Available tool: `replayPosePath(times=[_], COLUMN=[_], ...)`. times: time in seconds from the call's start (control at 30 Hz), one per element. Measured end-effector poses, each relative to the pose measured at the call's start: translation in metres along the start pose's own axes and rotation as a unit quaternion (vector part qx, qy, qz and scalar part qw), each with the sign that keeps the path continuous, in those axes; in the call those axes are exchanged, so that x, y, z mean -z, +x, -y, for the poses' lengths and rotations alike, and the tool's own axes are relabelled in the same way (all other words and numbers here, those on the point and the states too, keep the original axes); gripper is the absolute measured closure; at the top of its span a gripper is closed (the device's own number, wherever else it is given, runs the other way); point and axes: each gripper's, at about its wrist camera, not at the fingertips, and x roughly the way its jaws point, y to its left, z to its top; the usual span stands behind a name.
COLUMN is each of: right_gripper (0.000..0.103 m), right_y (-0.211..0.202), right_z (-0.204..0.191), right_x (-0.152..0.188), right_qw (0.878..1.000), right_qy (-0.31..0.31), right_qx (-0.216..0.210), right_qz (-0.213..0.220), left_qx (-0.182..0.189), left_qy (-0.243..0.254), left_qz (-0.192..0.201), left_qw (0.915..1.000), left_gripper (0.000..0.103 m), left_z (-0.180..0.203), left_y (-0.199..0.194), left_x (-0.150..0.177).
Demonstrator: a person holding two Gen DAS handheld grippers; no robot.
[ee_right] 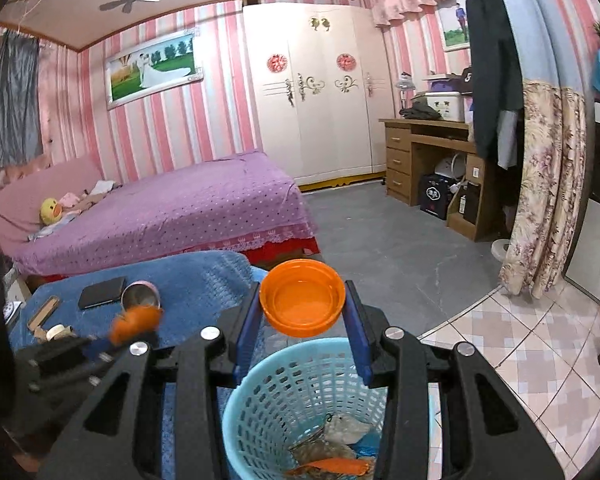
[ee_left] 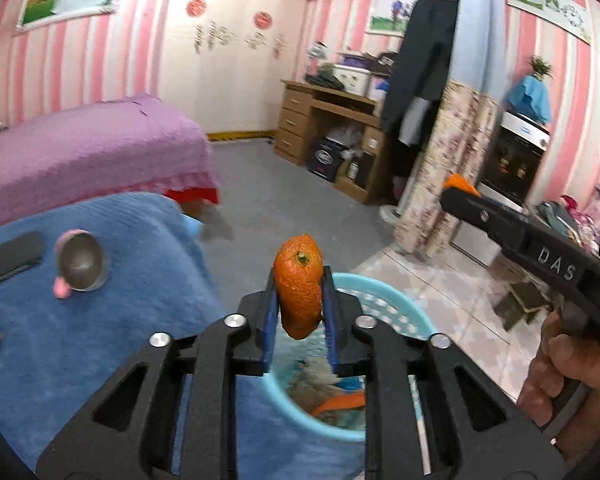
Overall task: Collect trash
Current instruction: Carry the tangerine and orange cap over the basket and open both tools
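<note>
A blue knitted cloth (ee_right: 204,280) covers the tabletop and carries a black rectangular phone (ee_right: 102,292), a pink-rimmed steel cup lying on its side (ee_right: 140,295) and, near the left edge, a roll of tape (ee_right: 58,332). A light-blue perforated plastic waste basket (ee_right: 300,392) stands off the tabletop's right edge, on the floor side; it holds crumpled wrappers and orange scraps, which are too blurred to identify. The left gripper (ee_left: 300,300) is clamped on a piece of orange citrus peel (ee_left: 299,284), held upright above the basket rim. The right gripper (ee_right: 303,300) is clamped on a round orange plastic lid (ee_right: 302,298), open side toward the camera, above the basket's far rim. In the left wrist view the right gripper's tip is partly cut off behind its own body; the bare right hand (ee_left: 556,372) grips the handle from below.
</note>
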Motion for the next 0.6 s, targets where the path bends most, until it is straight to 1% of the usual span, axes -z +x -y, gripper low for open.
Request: replayPosePath(times=[0.03, 0.1, 0.17, 0.27, 0.3, 0.33, 0.37, 0.4, 0.43, 0.5, 0.6], right_gripper=[0.063, 0.063, 0.063, 0.063, 0.060, 0.052, 0.028, 0.024, 0.024, 0.024, 0.024], right_y=[-0.002, -0.002, 0.000, 0.006, 0.008, 0.010, 0.012, 0.015, 0.015, 0.017, 0.015], right_z=[0.002, 0.009, 0.012, 0.009, 0.009, 0.008, 0.006, 0.003, -0.001, -0.004, -0.010], right_x=[0.002, 0.002, 0.002, 0.002, 0.004, 0.005, 0.006, 0.007, 0.007, 0.006, 0.005], right_qw=[1.000, 1.000, 1.000, 1.000, 1.000, 1.000, 1.000, 0.999, 0.999, 0.999, 1.000], right_qy=[0.003, 0.008, 0.008, 0.004, 0.002, -0.003, -0.009, -0.017, -0.020, -0.016, -0.013], right_qx=[0.002, 0.003, 0.005, 0.003, 0.004, 0.009, 0.021, 0.034, 0.033, 0.020, 0.022], right_qz=[0.002, 0.003, -0.001, -0.008, -0.011, -0.018, -0.021, -0.019, -0.023, -0.024, -0.019], left_qx=[0.001, -0.004, -0.009, -0.022, -0.030, -0.049, -0.058, -0.066, -0.083, -0.108, -0.167], left_qy=[0.009, 0.021, 0.026, 0.018, 0.016, 0.008, 0.000, -0.009, -0.021, -0.030, -0.036], left_qz=[-0.001, 0.010, 0.016, 0.020, 0.022, 0.022, 0.022, 0.022, 0.023, 0.024, 0.027], left_qw=[1.0000, 0.9997, 0.9995, 0.9994, 0.9992, 0.9985, 0.9981, 0.9975, 0.9960, 0.9934, 0.9849], left_gripper=[0.053, 0.031, 0.030, 0.027, 0.026, 0.026, 0.026, 0.026, 0.026, 0.026, 0.026], left_z=[0.007, 0.017, 0.019, 0.005, -0.002, -0.016, -0.026, -0.038, -0.058, -0.085, -0.133], left_y=[0.005, 0.009, 0.008, 0.000, -0.005, -0.011, -0.017, -0.023, -0.034, -0.050, -0.082], left_x=[-0.001, -0.002, -0.004, -0.005, -0.005, -0.003, -0.003, -0.002, 0.002, 0.006, 0.020])
